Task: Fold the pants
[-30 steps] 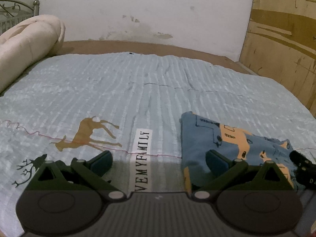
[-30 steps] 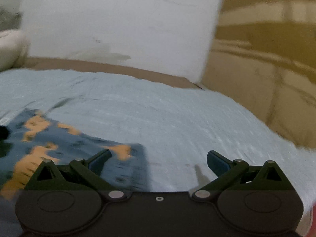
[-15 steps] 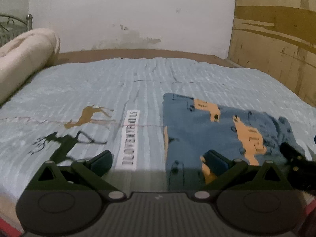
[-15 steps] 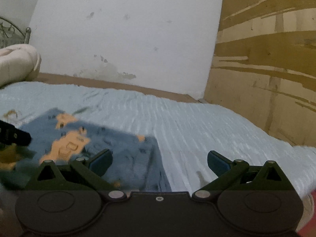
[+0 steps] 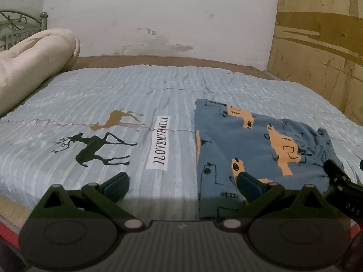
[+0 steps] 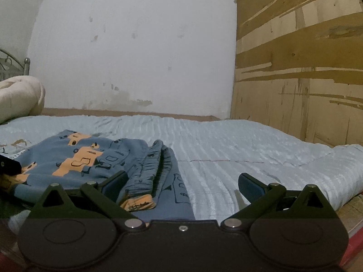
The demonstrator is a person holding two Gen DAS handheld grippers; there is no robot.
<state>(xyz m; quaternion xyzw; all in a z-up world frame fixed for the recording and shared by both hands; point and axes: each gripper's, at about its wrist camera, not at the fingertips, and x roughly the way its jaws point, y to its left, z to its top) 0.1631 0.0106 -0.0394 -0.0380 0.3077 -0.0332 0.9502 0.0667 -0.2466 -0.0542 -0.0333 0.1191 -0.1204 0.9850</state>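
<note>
Blue pants (image 5: 254,149) with orange vehicle prints lie folded in a flat rectangle on the light blue bedspread (image 5: 113,95). In the right wrist view the pants (image 6: 90,158) show their gathered waistband at the right edge. My left gripper (image 5: 181,184) is open and empty, above the near edge of the bed, its right finger over the pants' near left corner. My right gripper (image 6: 182,184) is open and empty, its left finger by the waistband. The right gripper's tip also shows in the left wrist view (image 5: 340,179).
A rolled cream blanket (image 5: 29,68) lies at the far left by a metal headboard (image 5: 18,25). A wooden board (image 6: 299,68) stands along the bed's right side. The near bed edge lies just below both grippers.
Both grippers have pulled back toward the near edge of the bed, away from the pants. The folded pants stay flat on the bed.
</note>
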